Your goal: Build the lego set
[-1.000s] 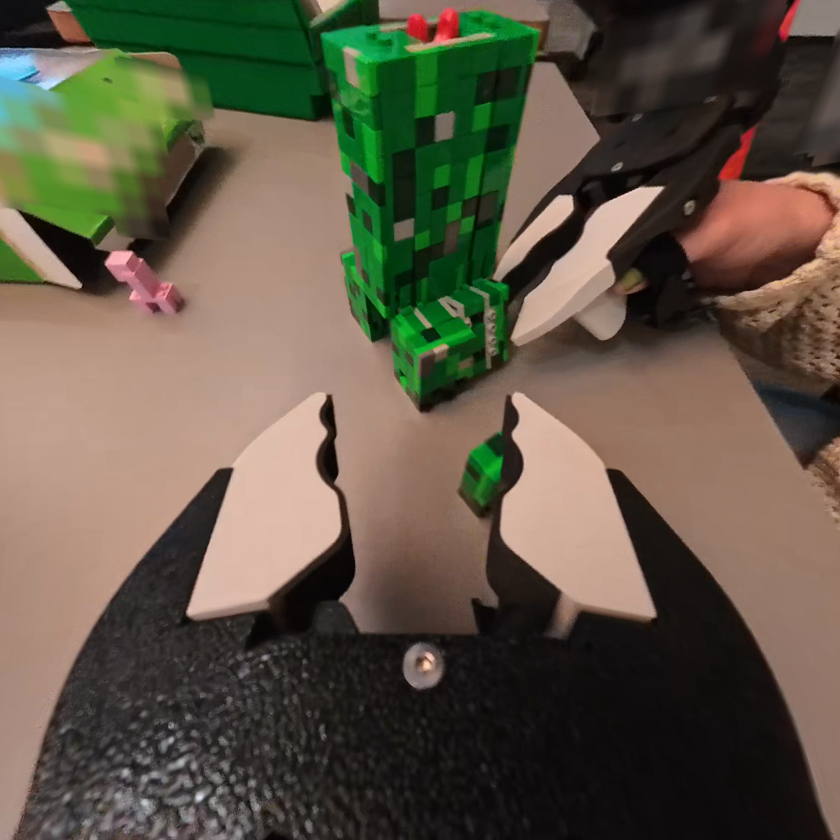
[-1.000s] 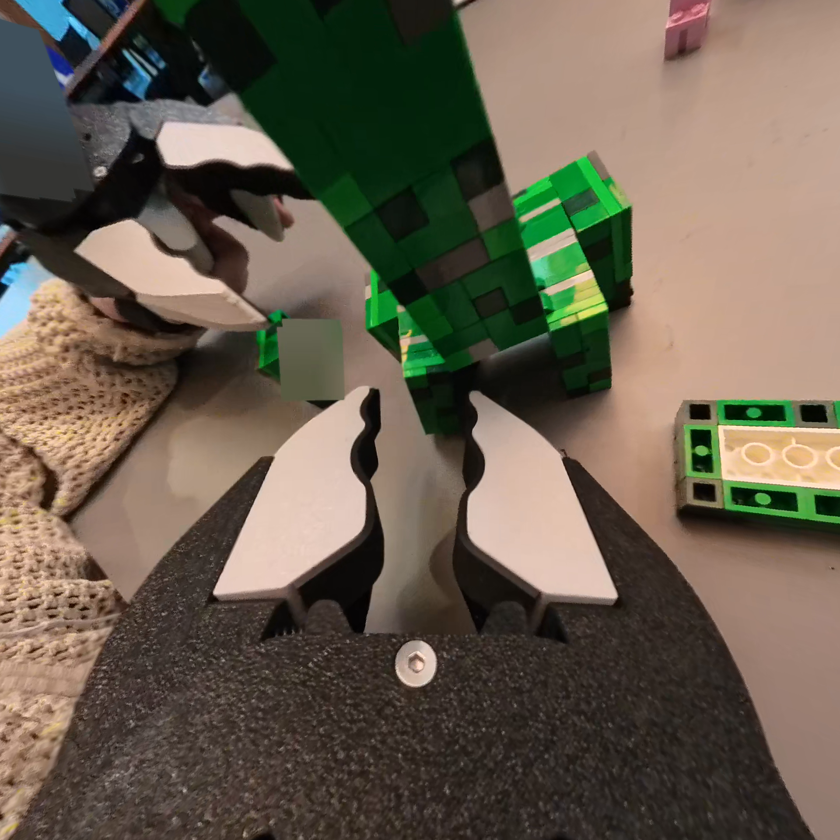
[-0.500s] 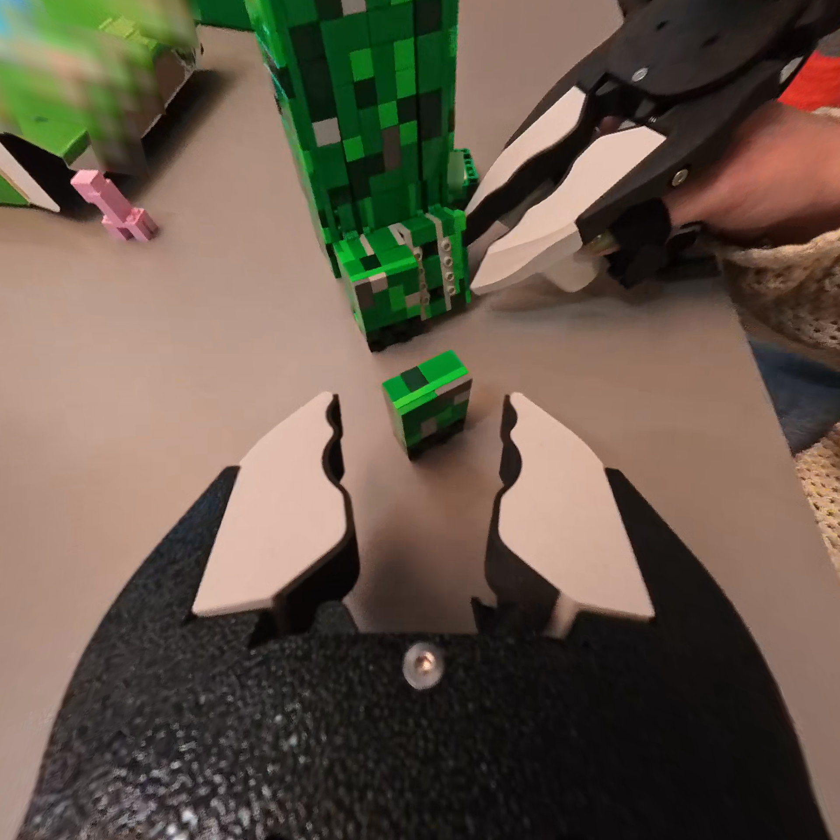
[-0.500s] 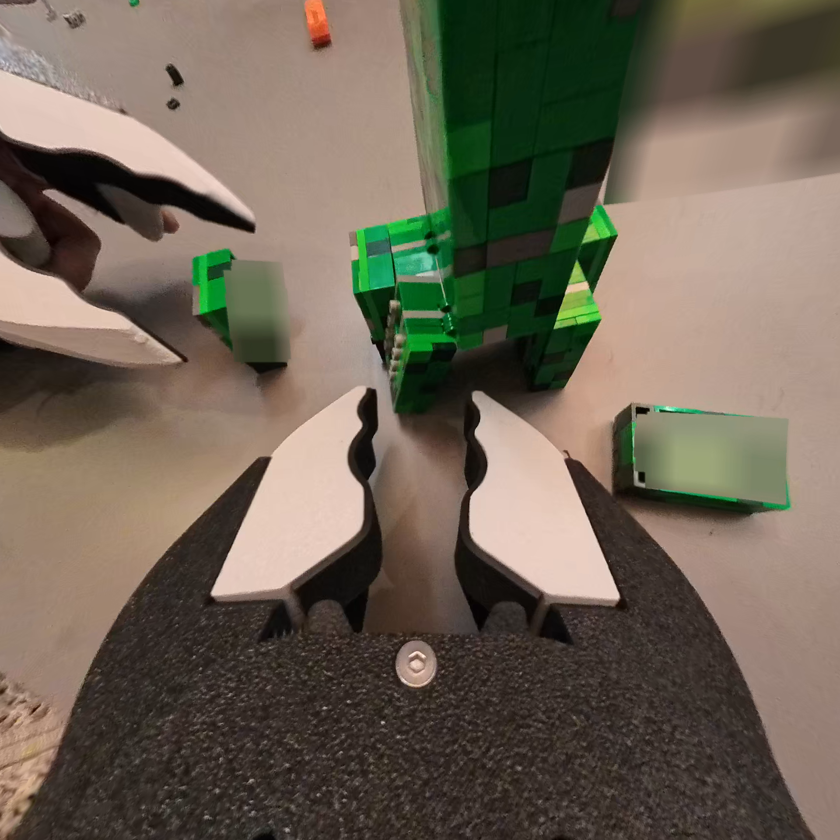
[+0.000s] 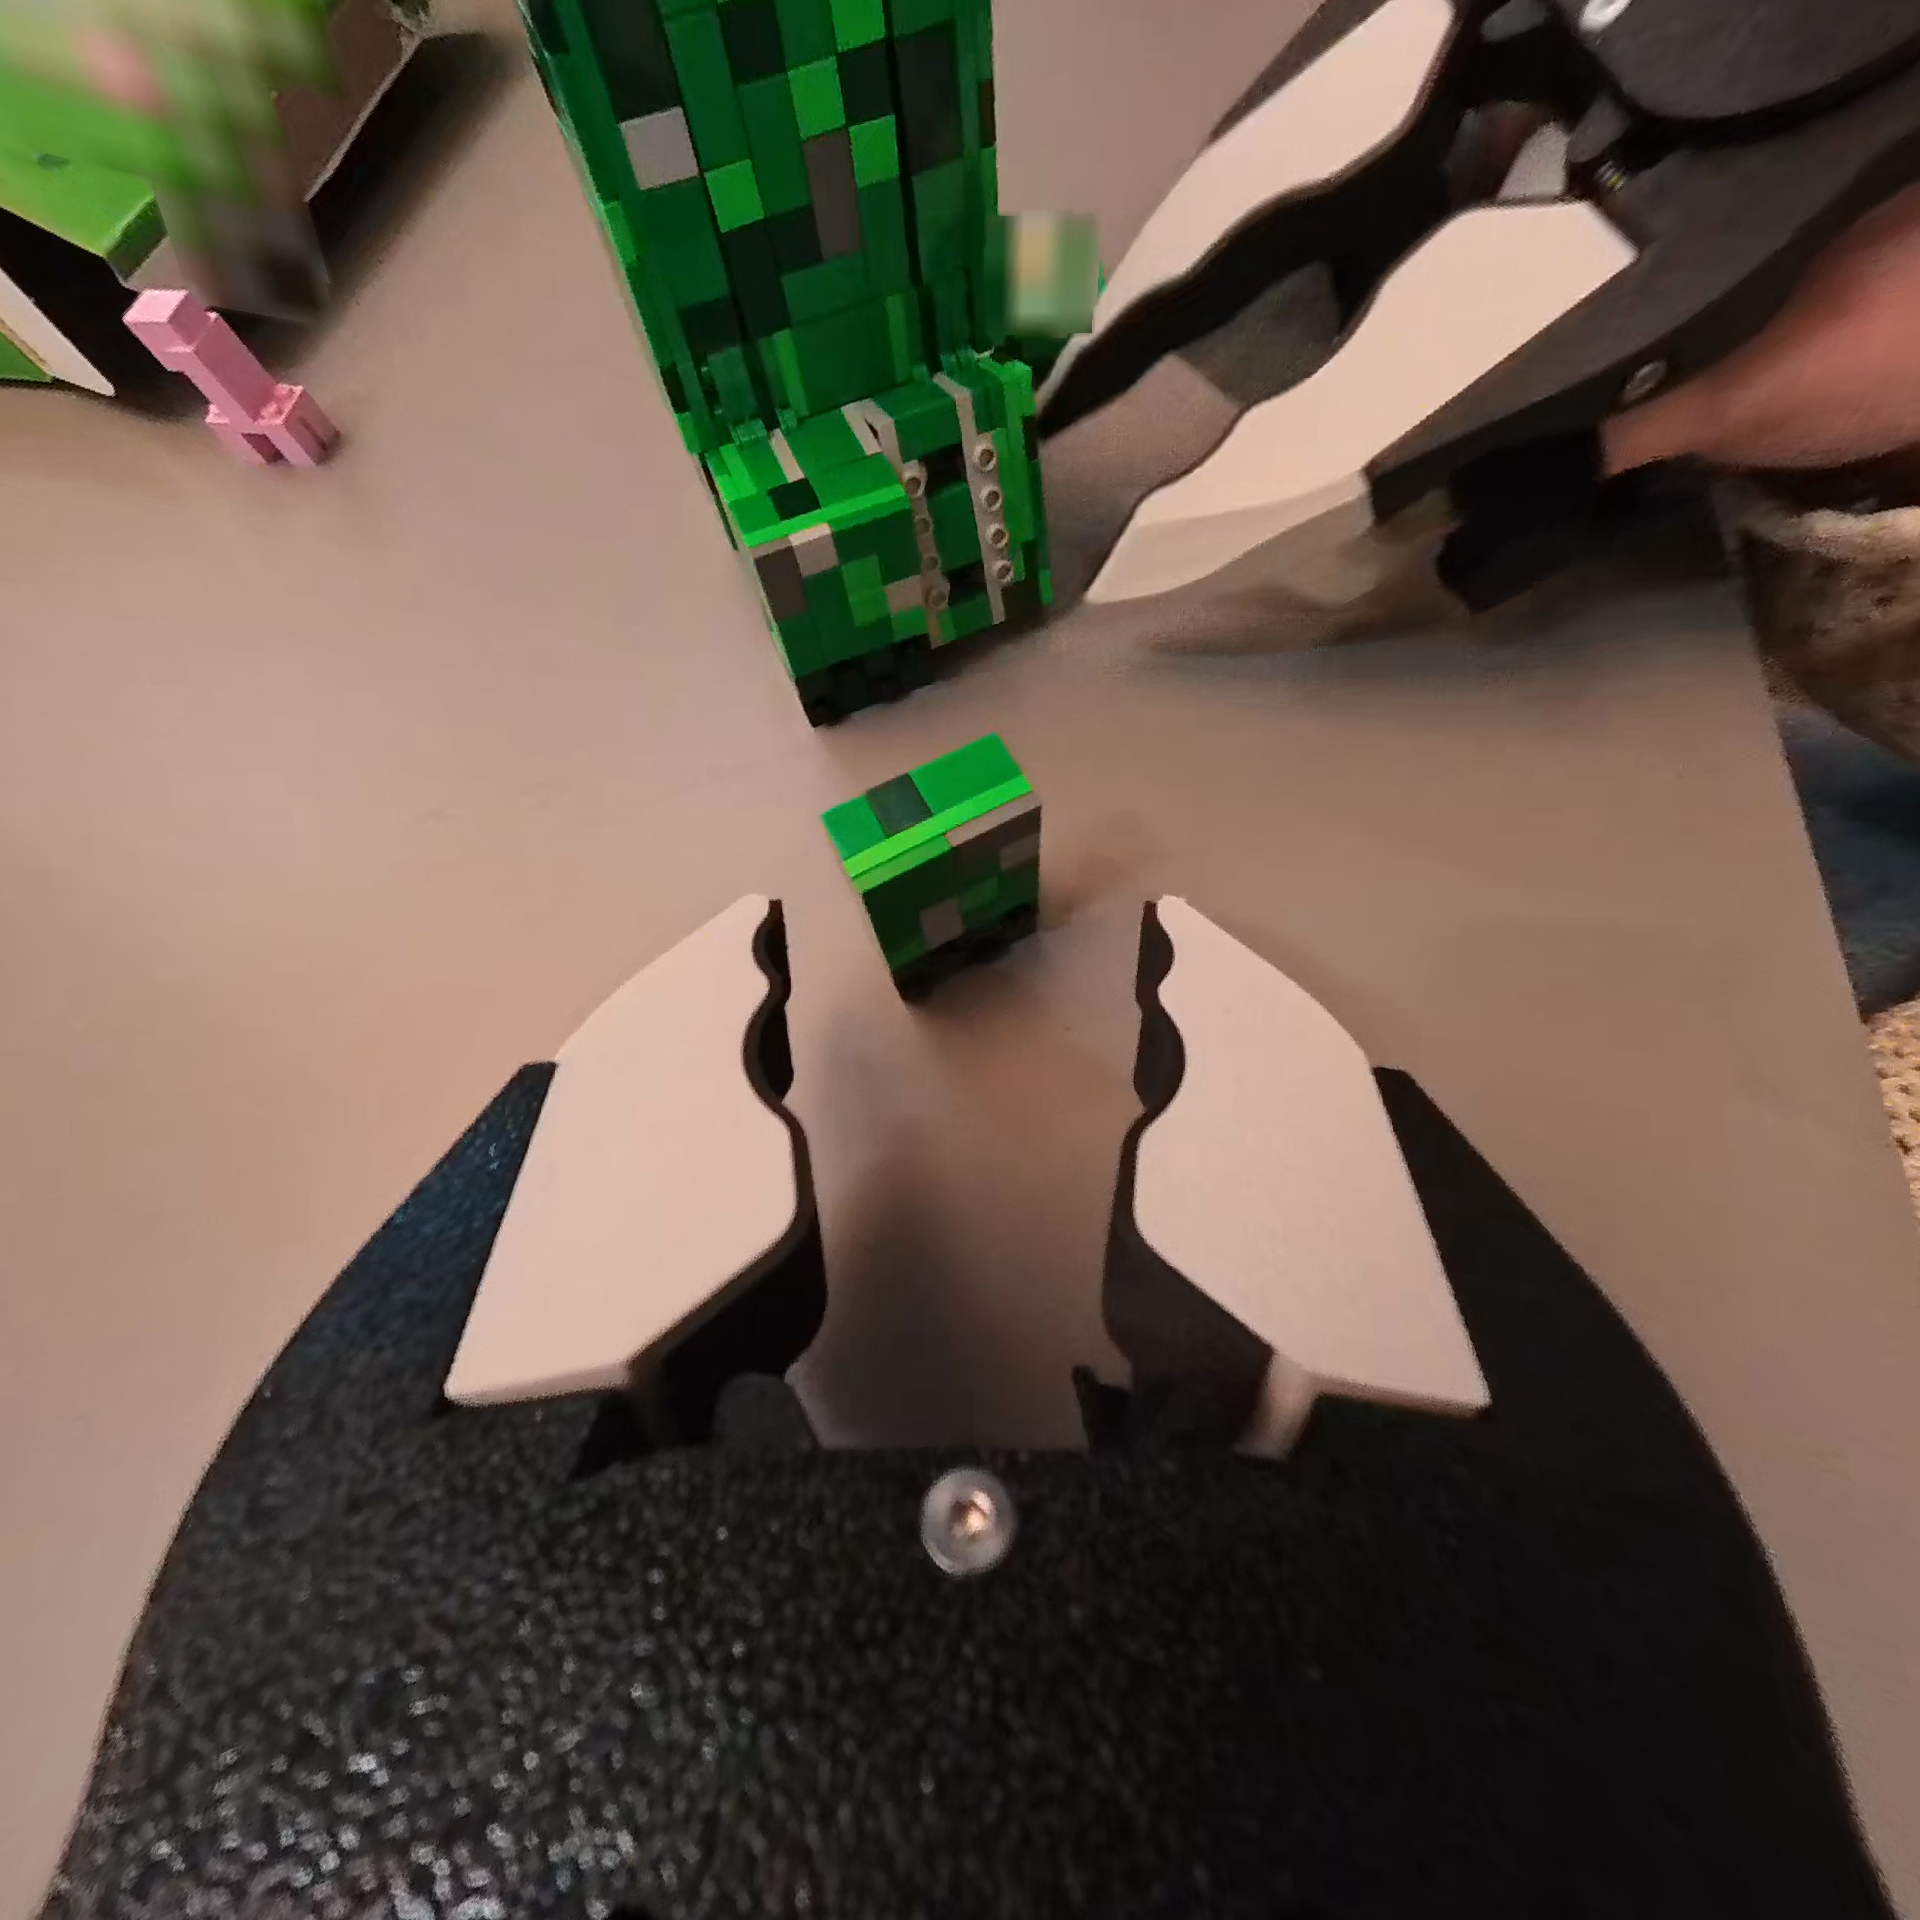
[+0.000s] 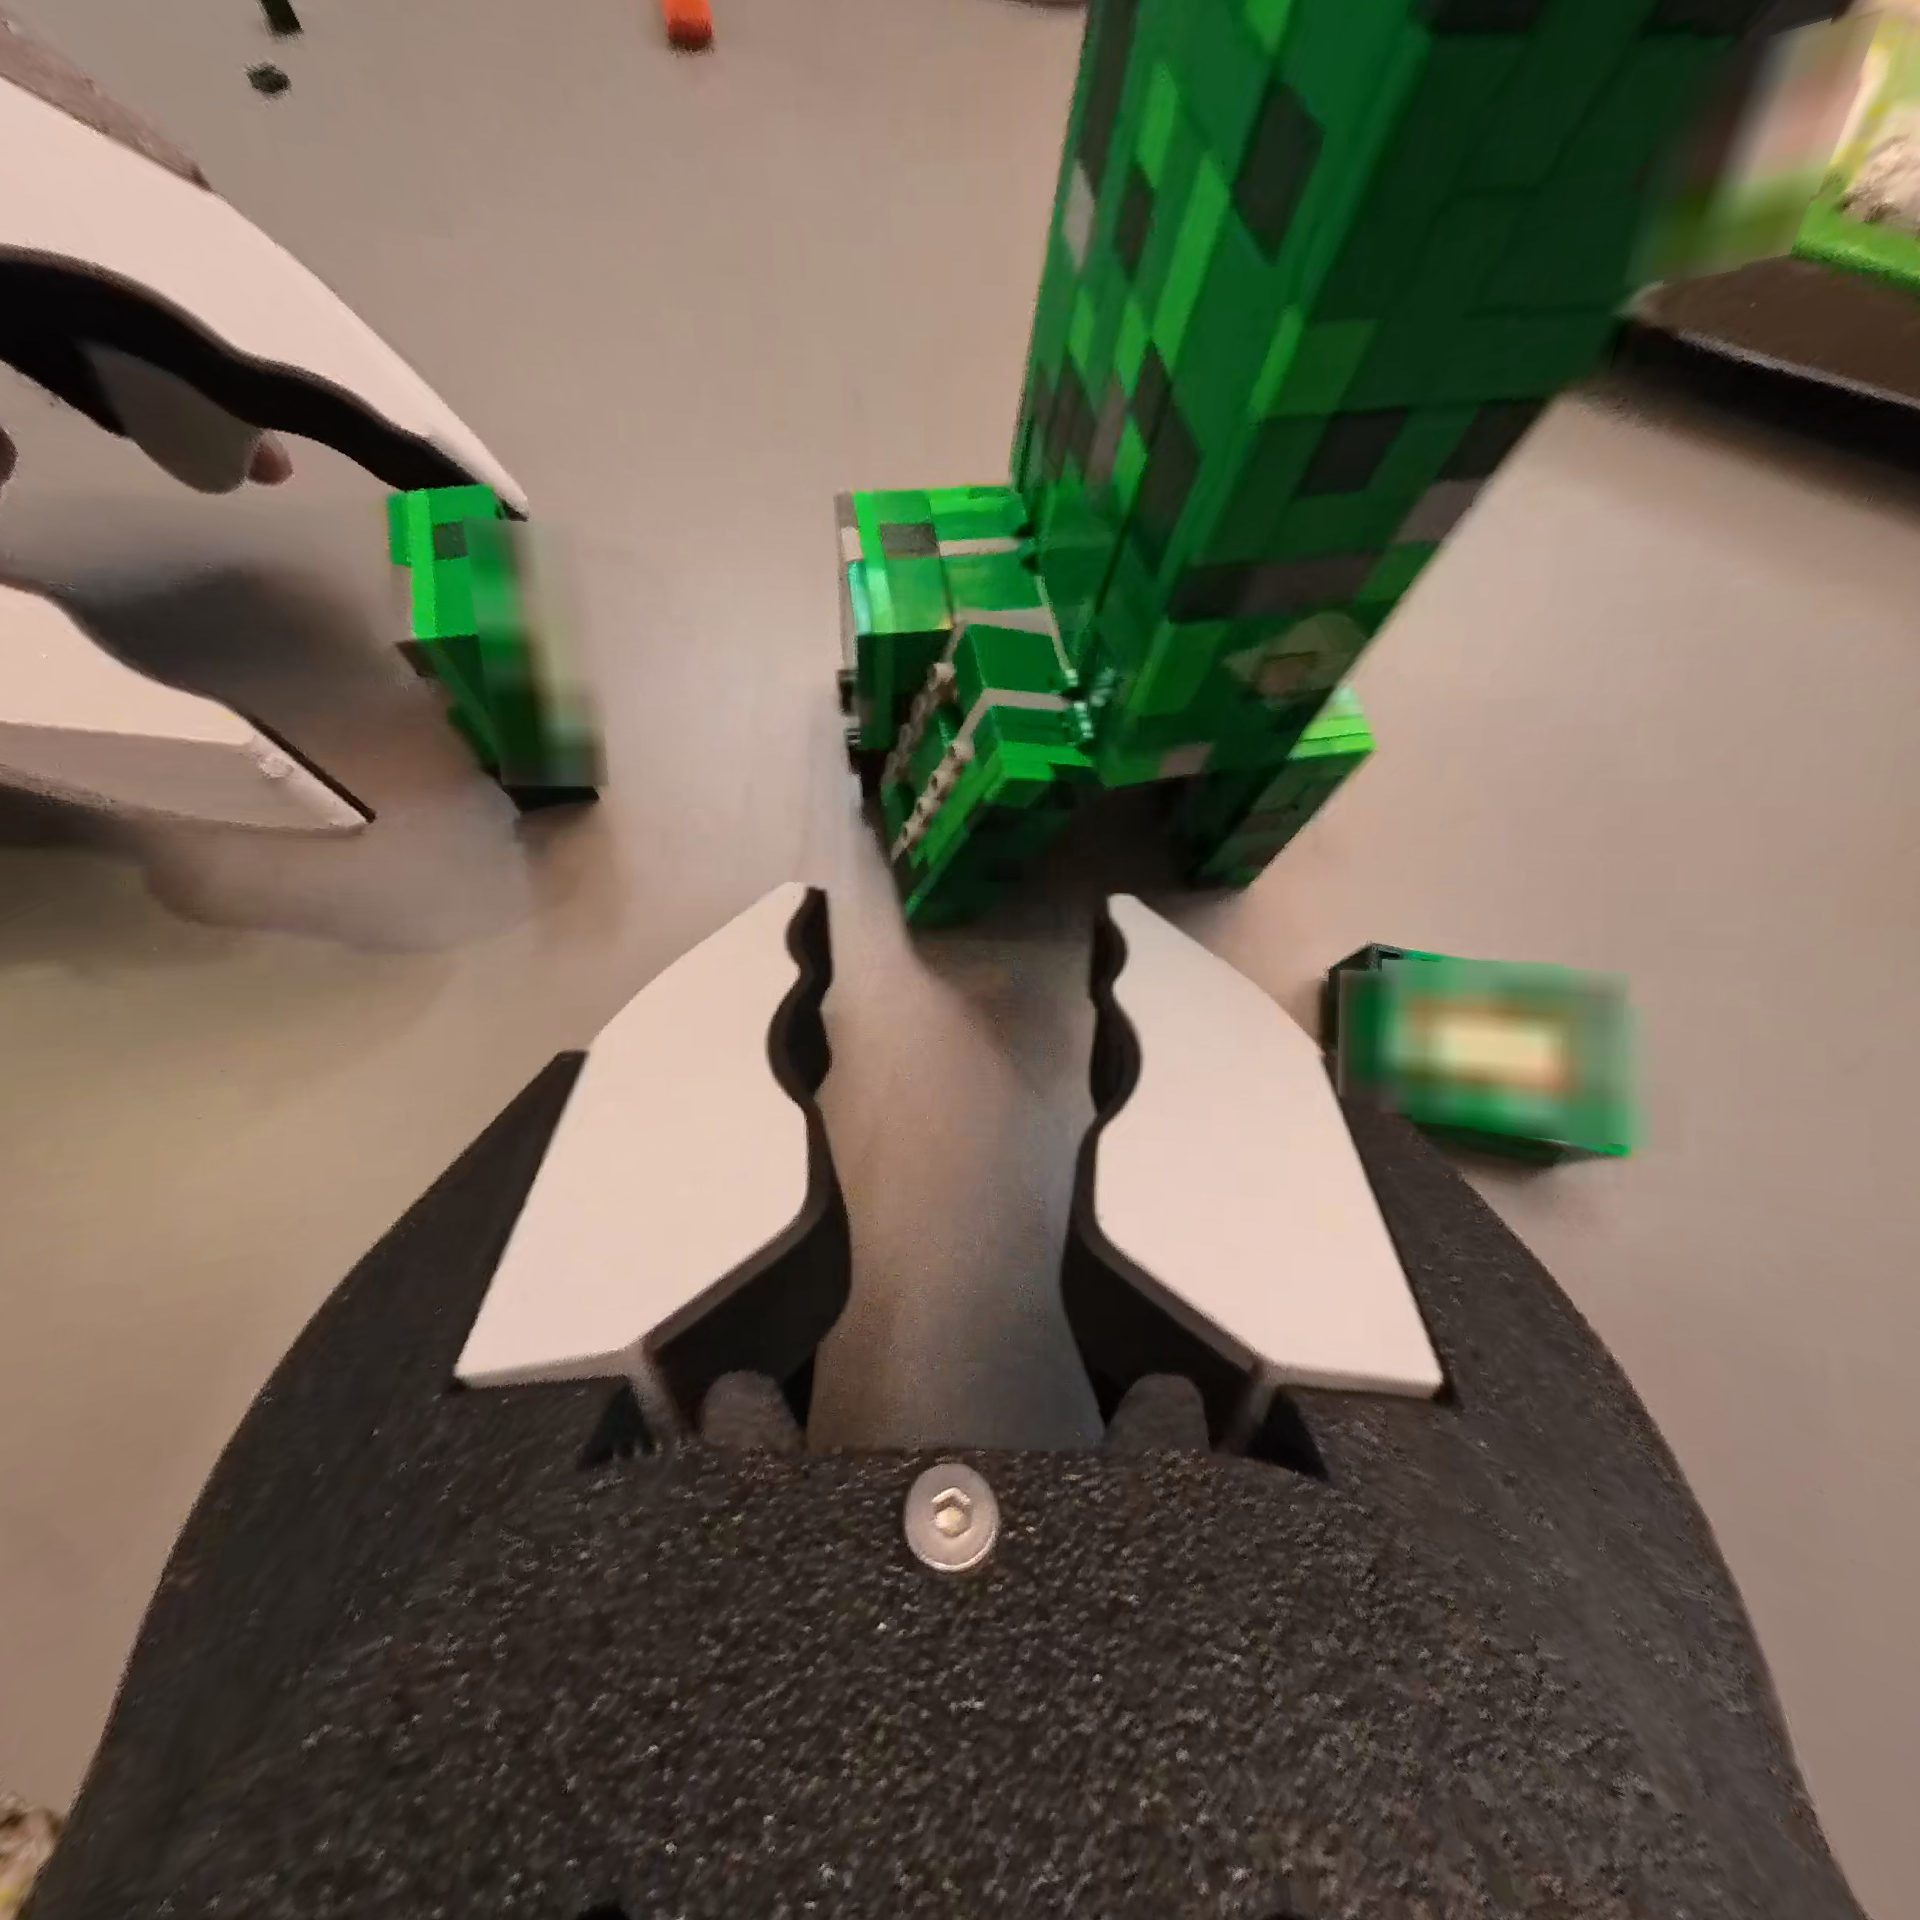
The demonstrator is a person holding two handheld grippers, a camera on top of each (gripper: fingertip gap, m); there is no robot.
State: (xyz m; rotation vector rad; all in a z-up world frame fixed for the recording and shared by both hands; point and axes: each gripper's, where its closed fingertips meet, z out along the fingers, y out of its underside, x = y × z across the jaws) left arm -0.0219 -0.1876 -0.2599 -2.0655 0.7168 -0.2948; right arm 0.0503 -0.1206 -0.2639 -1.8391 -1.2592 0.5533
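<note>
Green bricks make almost everything on this grey counter (image 5: 312, 831). The tall blocky green figure (image 5: 790, 239) stands upright, with its feet at the base. A small green foot block (image 5: 940, 862) stands alone on the counter, just in front of the figure and apart from it.

The left tongs (image 5: 961, 914) are spread wide and empty, with the block just beyond their tips and nearly between them. The right tongs (image 6: 961, 914) are also spread and hold nothing; they point at the figure's near foot (image 6: 956, 769) and seem to wait beside it.

I think the step in hand is picking up the loose block. The left tongs must go a little forward, then close on its two sides. After that, the block probably must be pressed on the figure's base while the right tongs steady the figure. A flat green plate piece (image 6: 1475, 1060) lies at the right.
</note>
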